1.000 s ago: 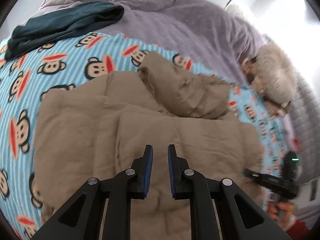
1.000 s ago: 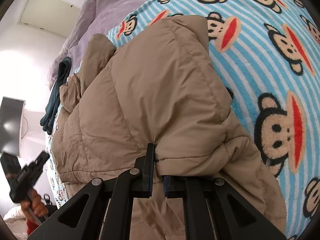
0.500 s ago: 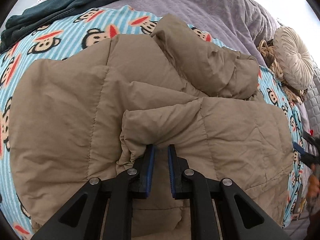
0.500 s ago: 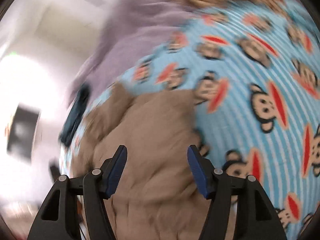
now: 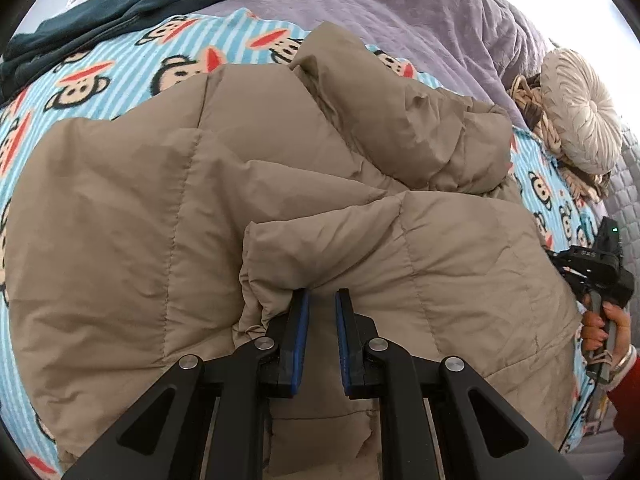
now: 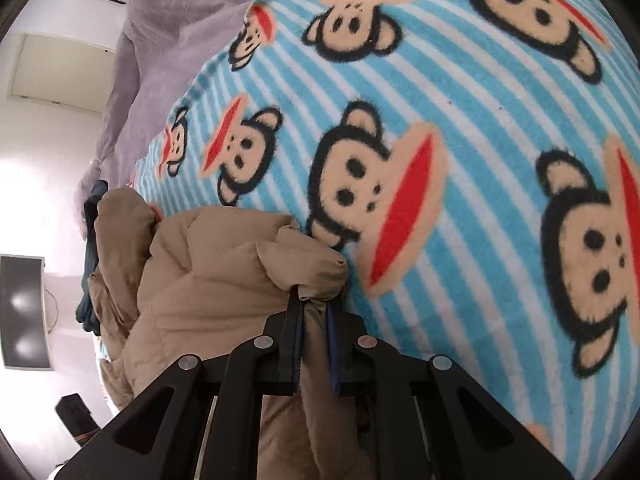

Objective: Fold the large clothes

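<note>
While the monkey-print blanket spread ahead of both jaws, the tan puffer jacket lay bunched on it; right gripper pinched its edge, left gripper sat narrow at a fold, grip unclear.

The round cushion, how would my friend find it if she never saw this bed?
Start at the bed with the blue striped monkey blanket, where the big tan puffy coat lies. Look past the coat to the blanket's far right edge, beside the purple bedspread. The round cushion sits there on a braided rope thing: it is cream, pleated like a flower, with a button in its middle.
</note>
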`<action>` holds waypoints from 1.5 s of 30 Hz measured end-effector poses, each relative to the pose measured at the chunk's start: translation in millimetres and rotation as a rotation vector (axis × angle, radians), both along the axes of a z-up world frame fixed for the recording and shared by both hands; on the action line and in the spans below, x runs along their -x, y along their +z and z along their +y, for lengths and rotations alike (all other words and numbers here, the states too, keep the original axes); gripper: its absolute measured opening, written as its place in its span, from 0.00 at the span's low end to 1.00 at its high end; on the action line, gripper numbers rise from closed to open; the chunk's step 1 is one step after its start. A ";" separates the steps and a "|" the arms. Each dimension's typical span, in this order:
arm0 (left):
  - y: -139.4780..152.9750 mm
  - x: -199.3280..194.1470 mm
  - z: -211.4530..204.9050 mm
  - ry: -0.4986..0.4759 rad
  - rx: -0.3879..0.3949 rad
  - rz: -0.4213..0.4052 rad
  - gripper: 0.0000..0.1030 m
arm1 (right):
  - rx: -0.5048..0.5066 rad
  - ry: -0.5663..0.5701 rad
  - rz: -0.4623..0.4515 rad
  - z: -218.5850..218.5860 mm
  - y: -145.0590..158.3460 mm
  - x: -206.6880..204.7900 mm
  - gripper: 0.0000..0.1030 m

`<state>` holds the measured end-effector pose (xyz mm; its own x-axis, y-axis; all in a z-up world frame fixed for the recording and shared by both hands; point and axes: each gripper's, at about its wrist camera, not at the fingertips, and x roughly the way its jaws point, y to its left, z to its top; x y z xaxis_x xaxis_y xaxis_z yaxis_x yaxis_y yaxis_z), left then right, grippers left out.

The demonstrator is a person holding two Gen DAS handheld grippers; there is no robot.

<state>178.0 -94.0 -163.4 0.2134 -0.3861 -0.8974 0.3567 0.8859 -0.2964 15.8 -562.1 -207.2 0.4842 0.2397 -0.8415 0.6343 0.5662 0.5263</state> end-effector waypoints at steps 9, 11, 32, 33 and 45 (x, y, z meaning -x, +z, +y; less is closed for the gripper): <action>0.0 -0.3 2.2 0.012 0.011 0.004 0.15 | 0.319 0.065 0.020 34.1 70.1 37.7 0.13; -0.1 -0.4 1.7 0.017 0.012 0.006 0.15 | 0.374 0.090 -0.009 49.8 86.2 52.2 0.13; 41.5 19.6 8.4 0.055 -0.053 -0.004 0.15 | 0.358 0.155 0.146 86.1 77.7 87.2 0.17; 46.6 25.5 9.2 0.047 -0.065 -0.013 0.15 | 0.346 0.153 0.146 88.5 80.3 90.5 0.18; 81.1 108.6 36.4 0.051 -0.137 -0.067 0.93 | 0.247 0.220 0.153 146.7 96.9 129.2 0.70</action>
<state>69.3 -57.6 -82.3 0.2905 -0.2482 -0.9241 0.3251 0.9339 -0.1486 -113.4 -415.3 -110.3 0.3073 0.1045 -0.9458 0.5438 0.7964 0.2647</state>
